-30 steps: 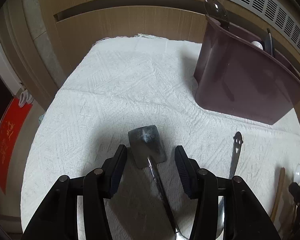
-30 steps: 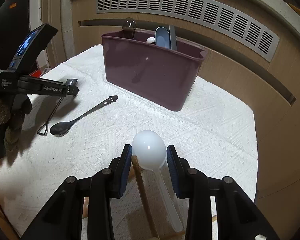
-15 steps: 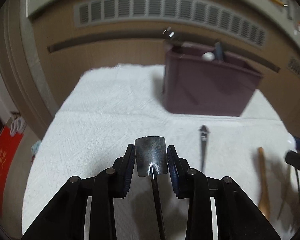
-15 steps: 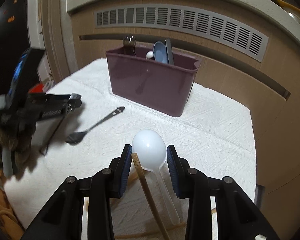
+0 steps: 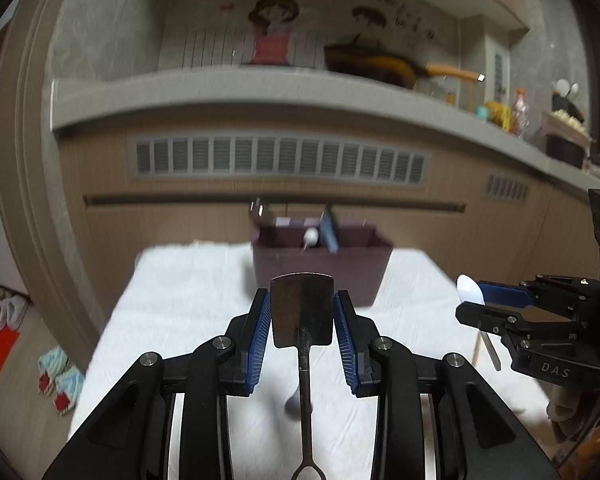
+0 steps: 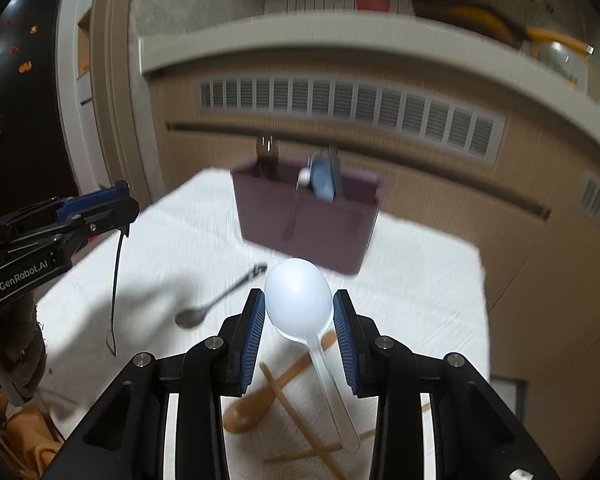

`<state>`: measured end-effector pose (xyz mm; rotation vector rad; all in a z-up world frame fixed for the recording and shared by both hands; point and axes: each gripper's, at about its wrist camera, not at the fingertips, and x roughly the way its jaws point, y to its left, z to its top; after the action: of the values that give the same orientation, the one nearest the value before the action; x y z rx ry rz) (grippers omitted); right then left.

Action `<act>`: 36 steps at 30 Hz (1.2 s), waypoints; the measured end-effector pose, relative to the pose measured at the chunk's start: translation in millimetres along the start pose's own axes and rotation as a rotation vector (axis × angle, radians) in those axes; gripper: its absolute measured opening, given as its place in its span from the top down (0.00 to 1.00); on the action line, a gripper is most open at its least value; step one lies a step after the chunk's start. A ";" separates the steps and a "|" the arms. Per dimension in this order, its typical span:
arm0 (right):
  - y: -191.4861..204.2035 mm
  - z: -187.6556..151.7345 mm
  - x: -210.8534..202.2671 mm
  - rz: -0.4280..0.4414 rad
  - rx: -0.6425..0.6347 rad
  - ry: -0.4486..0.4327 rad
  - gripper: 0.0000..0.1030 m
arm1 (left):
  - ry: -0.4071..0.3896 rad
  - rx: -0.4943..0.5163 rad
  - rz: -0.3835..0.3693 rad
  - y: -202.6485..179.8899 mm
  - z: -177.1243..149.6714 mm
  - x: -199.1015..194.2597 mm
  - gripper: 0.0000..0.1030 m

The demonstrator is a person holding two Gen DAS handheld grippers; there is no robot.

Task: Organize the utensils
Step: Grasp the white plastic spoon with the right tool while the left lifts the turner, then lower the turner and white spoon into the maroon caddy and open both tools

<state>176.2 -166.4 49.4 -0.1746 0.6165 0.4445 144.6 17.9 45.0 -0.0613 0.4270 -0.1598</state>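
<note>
At centre frame in both views, each gripper holds one utensil above the white-cloth table (image 5: 188,300).

Left wrist view: the left gripper (image 5: 302,316) has its fingers closed on the dark flat metal spatula (image 5: 302,308), before the maroon plastic utensil bin (image 5: 324,272). Right wrist view: the right gripper (image 6: 299,316) pinches the white plastic spoon (image 6: 298,300); a grey metal spoon (image 6: 216,300) lies centre-left, brown wooden spoons (image 6: 268,396) at the bottom.

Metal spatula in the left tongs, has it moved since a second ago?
Yes. The metal spatula has gone up: it lay flat on the white cloth, and now hangs clamped in the left tongs, handle dangling above it.
</note>
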 end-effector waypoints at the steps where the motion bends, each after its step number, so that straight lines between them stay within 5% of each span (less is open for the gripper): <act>1: 0.5 5.3 -5.9 -0.003 -0.005 -0.020 0.68 | -0.021 0.002 -0.009 -1.0 8.2 -4.2 0.68; 8: -9.5 92.6 -59.1 -0.023 -0.012 -0.275 0.68 | -0.245 0.020 -0.076 -4.2 103.5 -21.0 0.68; 11: -19.6 129.5 -67.7 -0.009 0.019 -0.407 0.68 | -0.272 -0.018 -0.129 0.7 136.9 0.3 0.68; 17: -48.7 156.7 -33.8 0.064 0.096 -0.477 0.68 | -0.348 0.010 -0.090 8.7 155.5 47.5 0.68; 19: -59.7 158.0 -10.6 0.121 0.113 -0.459 0.68 | -0.348 0.011 -0.073 14.4 157.9 67.7 0.68; 26: -81.1 160.0 79.4 0.121 0.184 -0.341 0.68 | -0.321 0.006 -0.066 25.1 146.7 143.4 0.68; 36: -90.1 129.2 162.8 0.136 0.210 -0.142 0.67 | -0.116 -0.051 -0.069 43.5 96.2 219.8 0.65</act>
<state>402.1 -152.6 59.3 0.0985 0.5327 0.5157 388.2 26.5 38.8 -0.1351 0.3129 -0.2125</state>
